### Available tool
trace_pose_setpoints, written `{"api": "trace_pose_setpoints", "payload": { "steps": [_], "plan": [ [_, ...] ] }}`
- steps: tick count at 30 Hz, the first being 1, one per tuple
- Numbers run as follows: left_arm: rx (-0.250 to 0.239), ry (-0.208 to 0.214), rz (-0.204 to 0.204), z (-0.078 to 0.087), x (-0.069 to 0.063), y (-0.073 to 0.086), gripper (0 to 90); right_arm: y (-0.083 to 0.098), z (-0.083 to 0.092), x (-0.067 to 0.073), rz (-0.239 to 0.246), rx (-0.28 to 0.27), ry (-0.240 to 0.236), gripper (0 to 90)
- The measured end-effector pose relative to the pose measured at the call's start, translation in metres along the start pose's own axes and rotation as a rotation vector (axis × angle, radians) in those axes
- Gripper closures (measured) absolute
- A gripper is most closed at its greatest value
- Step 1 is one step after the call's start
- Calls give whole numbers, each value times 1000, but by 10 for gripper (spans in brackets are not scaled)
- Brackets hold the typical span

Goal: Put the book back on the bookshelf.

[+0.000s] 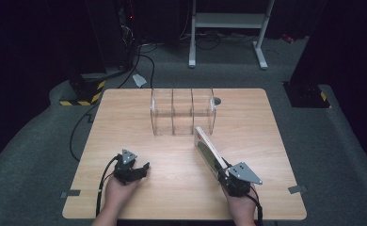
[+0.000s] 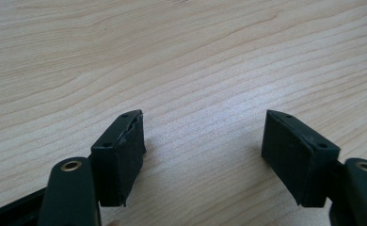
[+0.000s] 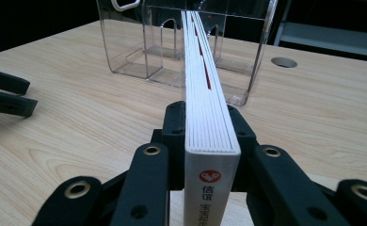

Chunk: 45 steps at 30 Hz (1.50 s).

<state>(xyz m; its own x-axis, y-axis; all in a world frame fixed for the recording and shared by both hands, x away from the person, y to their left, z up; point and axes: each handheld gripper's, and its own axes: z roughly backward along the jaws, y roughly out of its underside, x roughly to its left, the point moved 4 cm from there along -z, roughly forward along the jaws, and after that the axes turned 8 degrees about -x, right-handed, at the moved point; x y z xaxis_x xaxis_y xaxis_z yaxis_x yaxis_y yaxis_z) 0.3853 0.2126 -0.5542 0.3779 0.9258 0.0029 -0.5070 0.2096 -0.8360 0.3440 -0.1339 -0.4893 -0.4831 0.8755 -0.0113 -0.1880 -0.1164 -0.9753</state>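
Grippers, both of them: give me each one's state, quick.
Left gripper: open, jaws wide apart over the bare light wooden table, holding nothing.
Right gripper: shut on the thin white book, which points toward the clear plastic three-slot organiser.

White book [image 3: 205,94] with red spine mark, held on edge, far end reaching toward clear three-slot holder [image 1: 183,112] standing at table's far middle.

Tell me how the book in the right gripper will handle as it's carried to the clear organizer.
The book is clamped near one end by the right gripper, so its long free length probably levers downward. Its thick page block suggests it stays fairly stiff. The glossy cover may slip if the grip loosens.
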Motion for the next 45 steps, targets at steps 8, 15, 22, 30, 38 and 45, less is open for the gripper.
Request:
{"api": "trace_pose_setpoints", "payload": {
  "steps": [8,15,22,30,38,45],
  "plan": [
    [3,-10,4,-1,1,0,264,-4,2,-2,-15,1,14,753],
    [7,-2,0,0,0,0,245,-8,4,-4,-18,-2,25,754],
    [8,3,-5,0,0,0,244,-14,0,-12,-41,8,67,754],
    [11,14,-15,-1,0,0,220,-26,-7,-14,-38,16,134,755],
    [12,14,-15,-1,0,0,213,-47,-14,-10,-11,-3,150,755],
    [13,11,-15,-1,0,0,210,-60,-31,-11,0,-16,160,754]
  ]
}}
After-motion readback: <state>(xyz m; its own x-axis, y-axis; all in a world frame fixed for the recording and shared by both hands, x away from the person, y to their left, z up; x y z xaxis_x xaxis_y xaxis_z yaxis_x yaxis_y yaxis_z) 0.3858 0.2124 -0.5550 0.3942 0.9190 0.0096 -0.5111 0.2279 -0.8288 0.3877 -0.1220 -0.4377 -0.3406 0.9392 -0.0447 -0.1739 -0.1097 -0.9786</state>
